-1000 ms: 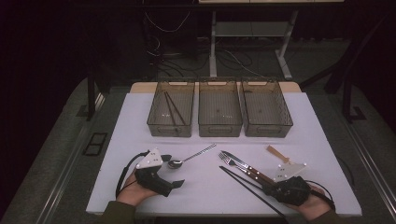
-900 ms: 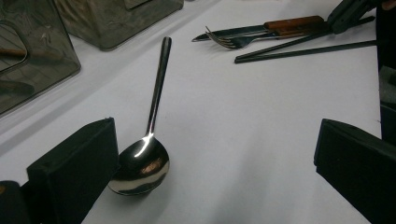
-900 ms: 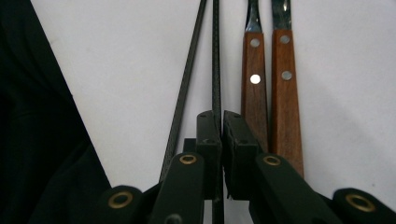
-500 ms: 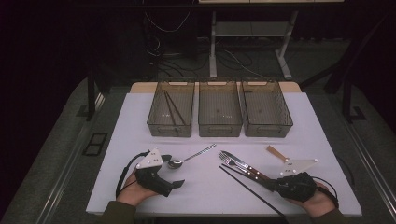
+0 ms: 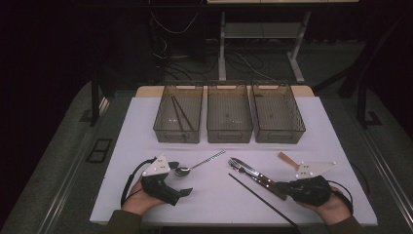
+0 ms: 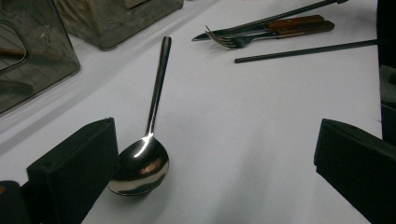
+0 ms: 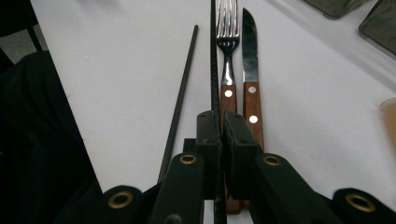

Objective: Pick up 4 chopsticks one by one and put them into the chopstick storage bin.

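Observation:
My right gripper (image 7: 222, 121) (image 5: 281, 186) is shut on a black chopstick (image 7: 214, 56), which runs forward between the pads beside a fork (image 7: 228, 42) and a knife (image 7: 249, 51) with wooden handles. A second black chopstick (image 7: 180, 102) (image 5: 263, 201) lies loose on the white table to its left. My left gripper (image 6: 217, 140) (image 5: 181, 180) stands open at the table's front left. A steel spoon (image 6: 142, 163) (image 5: 199, 163) lies with its bowl just inside the left jaw, and no pad touches it.
Three clear bins stand in a row at the back; the left bin (image 5: 160, 127) holds chopsticks, and the middle bin (image 5: 229, 134) and right bin (image 5: 280, 134) look empty. A tan wooden piece (image 5: 286, 158) lies at the front right. The table's front edge is near both hands.
My right gripper has shifted a little to the right and away, with the chopstick still in it. The left gripper and spoon have stayed put.

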{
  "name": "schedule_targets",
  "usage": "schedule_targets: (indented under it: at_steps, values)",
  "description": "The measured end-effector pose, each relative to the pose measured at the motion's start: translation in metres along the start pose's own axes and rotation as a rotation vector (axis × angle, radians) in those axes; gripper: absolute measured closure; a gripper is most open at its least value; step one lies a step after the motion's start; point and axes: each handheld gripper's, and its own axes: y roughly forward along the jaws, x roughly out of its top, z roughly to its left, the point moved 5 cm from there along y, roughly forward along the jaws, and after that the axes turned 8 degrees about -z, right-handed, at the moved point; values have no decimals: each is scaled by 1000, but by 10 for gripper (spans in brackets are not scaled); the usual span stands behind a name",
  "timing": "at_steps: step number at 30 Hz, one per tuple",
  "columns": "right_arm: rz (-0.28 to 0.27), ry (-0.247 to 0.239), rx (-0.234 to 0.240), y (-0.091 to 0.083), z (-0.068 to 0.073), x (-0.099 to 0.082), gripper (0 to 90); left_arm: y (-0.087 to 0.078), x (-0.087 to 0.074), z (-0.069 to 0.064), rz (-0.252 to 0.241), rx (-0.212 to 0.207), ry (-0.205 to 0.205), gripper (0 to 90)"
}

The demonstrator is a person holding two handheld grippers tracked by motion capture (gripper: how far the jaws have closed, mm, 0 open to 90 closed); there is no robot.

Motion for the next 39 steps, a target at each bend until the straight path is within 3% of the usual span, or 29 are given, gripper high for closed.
schedule_targets:
  at_steps: [15,39]
  values:
    - [-60,40,-7,2,-17,21,857,0,0,0,0,-2,1,0]
    - [-127,39,-23,19,-38,68,857,-1,-1,1,-7,-4,-7,0]
